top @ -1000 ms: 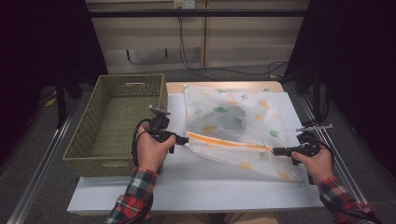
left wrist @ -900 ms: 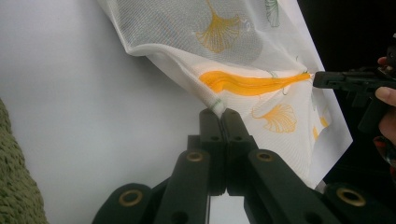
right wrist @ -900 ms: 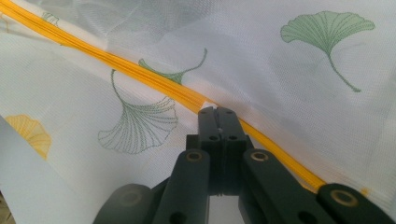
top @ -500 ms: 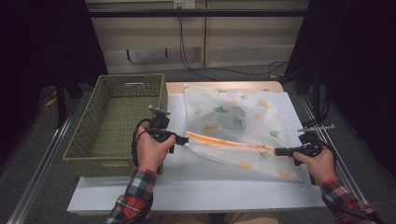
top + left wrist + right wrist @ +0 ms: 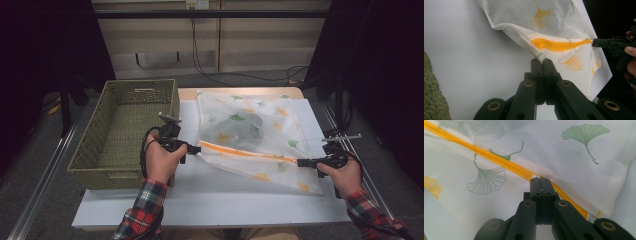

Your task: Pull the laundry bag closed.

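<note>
The mesh laundry bag (image 5: pixel 252 137), white with green and orange ginkgo-leaf print and an orange zipper band (image 5: pixel 240 151), lies on the white table top (image 5: pixel 210 197), right of centre, stretched between the two tools. The left gripper (image 5: pixel 196 149) has its jaws pressed together on the bag's near-left corner, where the orange band begins; in the left gripper view the fabric (image 5: pixel 564 27) rises from the pinched tips and the band (image 5: pixel 559 45) runs across to the other tool (image 5: pixel 607 43). The right gripper (image 5: pixel 301 162) is clamped on the bag's right edge at the far end of the same band; in the right gripper view the closed tips meet directly on the orange strip (image 5: pixel 499 158). The bag is lifted slightly along this line, and a darker bulk shows through the mesh near its middle. No brand, label or legible writing is visible on the bag or the tools. A woven green basket (image 5: pixel 107 150) stands at the left edge of the table, just beside the left hand (image 5: pixel 161 162). The room beyond is dim, with pale panels (image 5: pixel 220 45) and cables along the back wall.
</note>
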Available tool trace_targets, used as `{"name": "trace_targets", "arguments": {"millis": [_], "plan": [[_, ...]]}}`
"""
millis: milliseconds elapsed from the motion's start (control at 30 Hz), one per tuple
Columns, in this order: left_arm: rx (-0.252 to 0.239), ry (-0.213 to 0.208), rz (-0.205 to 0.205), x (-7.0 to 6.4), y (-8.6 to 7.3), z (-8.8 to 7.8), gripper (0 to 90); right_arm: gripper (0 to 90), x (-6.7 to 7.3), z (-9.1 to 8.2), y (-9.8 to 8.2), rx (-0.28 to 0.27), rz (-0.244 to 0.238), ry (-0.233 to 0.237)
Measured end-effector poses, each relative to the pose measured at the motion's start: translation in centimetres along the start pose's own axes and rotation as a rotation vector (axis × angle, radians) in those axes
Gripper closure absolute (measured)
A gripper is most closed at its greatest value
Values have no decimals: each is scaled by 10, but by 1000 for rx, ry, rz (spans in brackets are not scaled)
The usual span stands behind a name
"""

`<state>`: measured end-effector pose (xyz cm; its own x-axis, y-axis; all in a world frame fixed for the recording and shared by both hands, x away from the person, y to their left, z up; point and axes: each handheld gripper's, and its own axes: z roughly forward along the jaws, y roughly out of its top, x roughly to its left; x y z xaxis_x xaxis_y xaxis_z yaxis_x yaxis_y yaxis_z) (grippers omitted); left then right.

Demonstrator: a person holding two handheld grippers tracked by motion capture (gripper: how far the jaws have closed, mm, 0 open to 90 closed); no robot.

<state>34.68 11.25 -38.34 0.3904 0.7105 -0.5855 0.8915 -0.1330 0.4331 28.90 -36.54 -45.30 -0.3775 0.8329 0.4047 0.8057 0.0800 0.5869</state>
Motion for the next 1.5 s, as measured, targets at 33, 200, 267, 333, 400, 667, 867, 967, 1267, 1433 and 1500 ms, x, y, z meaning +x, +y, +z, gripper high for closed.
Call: {"name": "trace_targets", "arguments": {"millis": [33,200,267,333,400,667,867,967,1267,1433,1500], "plan": [[0,-1,-2,0,0,0,895,900,0,0,0,2,0,-2],[11,-2,11,0,0,1,895,900,-1,-2,-1,-4,-1,-3],[10,2,7,0,0,0,895,900,-2,-2,-1,-1,-3,-6],[8,4,7,0,0,0,895,900,-2,-3,-1,1,0,-10],[7,2,4,0,0,0,895,900,-3,-3,-2,1,3,-10],[10,4,4,0,0,0,895,900,-5,-5,-3,1,1,-16],[11,-1,2,0,0,0,895,900,-7,-6,-4,-2,5,-12],[8,-1,0,0,0,0,895,900,-7,-6,-4,-2,5,-16],[12,-2,10,0,0,-1,895,900,-9,-9,-5,-5,10,-20],[8,4,12,0,1,-1,895,900,-11,-10,-6,-5,22,-18],[3,0,-4,-1,0,0,896,900,-11,-10,-6,-9,16,-20]]}}
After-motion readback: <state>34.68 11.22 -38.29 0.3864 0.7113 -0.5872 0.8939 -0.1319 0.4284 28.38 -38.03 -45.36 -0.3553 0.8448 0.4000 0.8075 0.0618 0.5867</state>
